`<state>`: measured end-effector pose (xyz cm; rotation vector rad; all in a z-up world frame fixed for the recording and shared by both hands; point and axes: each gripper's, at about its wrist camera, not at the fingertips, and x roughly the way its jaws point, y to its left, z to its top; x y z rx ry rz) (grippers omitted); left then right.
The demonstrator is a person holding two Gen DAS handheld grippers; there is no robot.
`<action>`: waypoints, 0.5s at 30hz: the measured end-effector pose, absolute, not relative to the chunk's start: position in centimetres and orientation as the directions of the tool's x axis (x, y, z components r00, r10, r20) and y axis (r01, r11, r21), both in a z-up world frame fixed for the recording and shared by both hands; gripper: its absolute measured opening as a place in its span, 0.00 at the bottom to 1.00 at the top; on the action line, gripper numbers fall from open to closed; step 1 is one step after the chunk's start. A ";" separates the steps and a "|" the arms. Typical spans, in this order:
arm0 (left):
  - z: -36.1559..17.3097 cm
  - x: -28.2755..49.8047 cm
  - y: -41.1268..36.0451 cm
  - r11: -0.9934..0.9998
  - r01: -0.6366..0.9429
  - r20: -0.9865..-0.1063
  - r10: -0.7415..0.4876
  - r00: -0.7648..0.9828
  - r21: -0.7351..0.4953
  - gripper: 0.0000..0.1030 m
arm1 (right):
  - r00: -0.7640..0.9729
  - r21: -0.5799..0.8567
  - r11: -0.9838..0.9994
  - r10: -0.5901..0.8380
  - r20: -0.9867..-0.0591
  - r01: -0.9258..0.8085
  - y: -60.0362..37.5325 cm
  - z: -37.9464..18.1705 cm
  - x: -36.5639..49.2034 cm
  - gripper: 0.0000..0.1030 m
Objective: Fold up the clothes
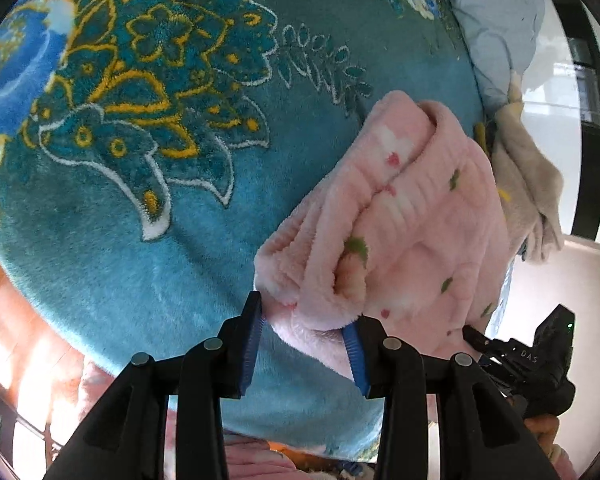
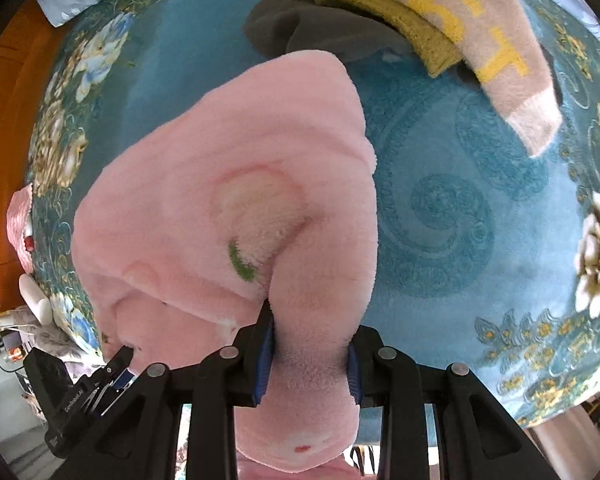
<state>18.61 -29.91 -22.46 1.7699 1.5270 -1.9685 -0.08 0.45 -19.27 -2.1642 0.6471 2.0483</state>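
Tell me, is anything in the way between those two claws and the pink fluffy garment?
Nothing visible. The left gripper and the right gripper each already have a fold of the pink garment between their fingers, above the teal blanket.

The pink fleece garment (image 2: 228, 216) ran off the right wrist view's lower edge and covered the inner faces of the right gripper's (image 2: 307, 354) fingers. The beige lettered towel (image 2: 480, 36) and yellow-green cloth (image 2: 384, 4) were cropped at the upper edge; the lettering was incomplete. A dark grey cloth (image 2: 300, 28) lay partly hidden beneath them. The pale blue pillow (image 1: 496, 28) was cropped at the left wrist view's upper edge.
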 end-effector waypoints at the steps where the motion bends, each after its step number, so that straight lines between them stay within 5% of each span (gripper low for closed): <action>1: -22.8 19.0 -29.8 -0.486 0.630 -0.781 0.514 -0.356 -0.606 0.39 | 0.013 0.216 -0.909 -0.236 -0.972 -0.356 0.4 -19.2 -0.2 0.31; 15: -22.9 23.1 -28.5 -0.457 0.615 -0.762 0.461 -0.454 -0.643 0.44 | -0.066 0.337 -0.888 -0.333 -0.940 -0.313 2.1 -20.6 1.7 0.32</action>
